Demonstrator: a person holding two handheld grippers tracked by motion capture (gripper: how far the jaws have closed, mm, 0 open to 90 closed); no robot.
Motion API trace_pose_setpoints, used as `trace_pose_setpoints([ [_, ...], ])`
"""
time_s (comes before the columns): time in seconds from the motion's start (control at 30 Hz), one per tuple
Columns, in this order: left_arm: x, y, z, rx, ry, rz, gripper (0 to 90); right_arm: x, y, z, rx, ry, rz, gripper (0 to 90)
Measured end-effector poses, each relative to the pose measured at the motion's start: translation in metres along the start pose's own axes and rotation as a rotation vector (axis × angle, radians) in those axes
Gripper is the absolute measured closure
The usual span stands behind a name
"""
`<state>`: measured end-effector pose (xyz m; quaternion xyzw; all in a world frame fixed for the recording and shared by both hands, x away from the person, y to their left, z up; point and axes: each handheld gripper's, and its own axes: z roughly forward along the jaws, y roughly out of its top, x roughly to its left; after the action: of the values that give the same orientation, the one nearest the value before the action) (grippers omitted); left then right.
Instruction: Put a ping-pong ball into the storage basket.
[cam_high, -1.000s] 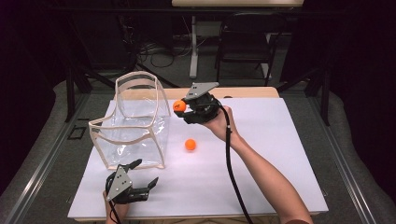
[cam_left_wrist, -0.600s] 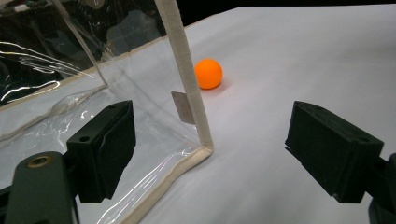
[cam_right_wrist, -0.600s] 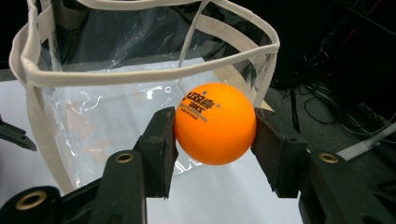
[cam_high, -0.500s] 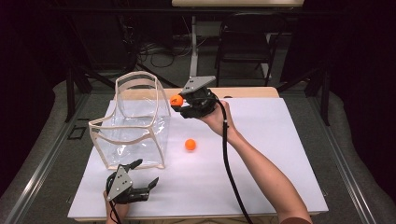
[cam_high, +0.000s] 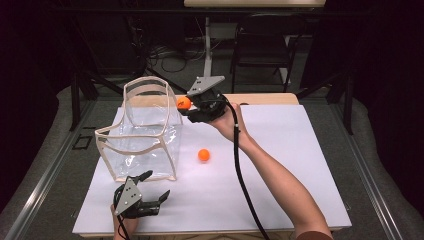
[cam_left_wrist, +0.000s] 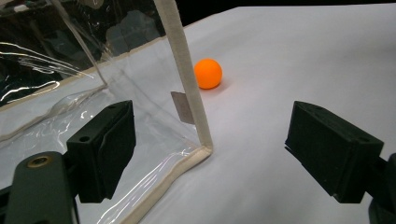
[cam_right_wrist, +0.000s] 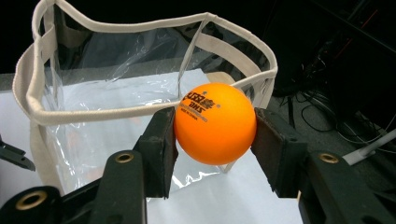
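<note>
Right jaws: clamped on an orange ball (cam_right_wrist: 215, 123), one pad against each side, printed lettering facing up.
Right gripper (cam_high: 186, 105): held up beside the top rim of the clear bag (cam_high: 145, 137), ball end pointing toward the bag's mouth.
What has changed: against the earlier high views, the gripper and its ball now sit higher and closer to the bag, from beside its right wall to the level of the rim band.
What it means: as I judge it, the ball is on its way into the bag; the lift has cleared the rim, and what remains is to carry it over the opening and let go.
Bag: upright on the white table (cam_high: 280, 165), mouth open, rim band wavy rather than taut; seen from the right gripper view, the opening (cam_right_wrist: 140, 70) lies just beyond the ball.
Left jaws: wide apart, holding nothing.
Left gripper (cam_high: 156, 192): low on the table near the bag's front corner (cam_left_wrist: 203, 147), not touching it.
Second ball (cam_high: 203, 155): loose on the table right of the bag, also seen past the corner seam (cam_left_wrist: 208, 73).
Risk: the soft rim could catch the ball on the way in.
</note>
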<state>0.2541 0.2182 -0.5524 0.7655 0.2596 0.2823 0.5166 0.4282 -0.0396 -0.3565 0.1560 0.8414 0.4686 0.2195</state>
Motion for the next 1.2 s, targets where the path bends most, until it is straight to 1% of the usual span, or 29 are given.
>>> trace_pose_setpoints([
  [0.17,-0.001,0.0,-0.001,-0.002,0.001,-0.003,15.8,-0.004,0.002,0.002,0.0,-0.003,0.014,50.7],
  [0.67,0.0,0.0,0.001,0.0,-0.001,0.0,15.8,-0.01,0.012,0.012,0.012,-0.008,0.018,50.7],
  [0.77,0.0,0.0,0.001,0.004,-0.004,0.001,15.8,-0.013,0.015,0.016,0.009,-0.004,0.035,50.6],
  [1.0,0.001,0.0,0.0,0.0,0.0,-0.004,15.8,-0.013,0.022,0.022,0.015,-0.009,0.027,50.7],
  [1.2,0.0,0.0,0.0,0.002,-0.001,0.002,15.8,-0.011,0.026,0.025,0.021,-0.009,0.02,50.7],
])
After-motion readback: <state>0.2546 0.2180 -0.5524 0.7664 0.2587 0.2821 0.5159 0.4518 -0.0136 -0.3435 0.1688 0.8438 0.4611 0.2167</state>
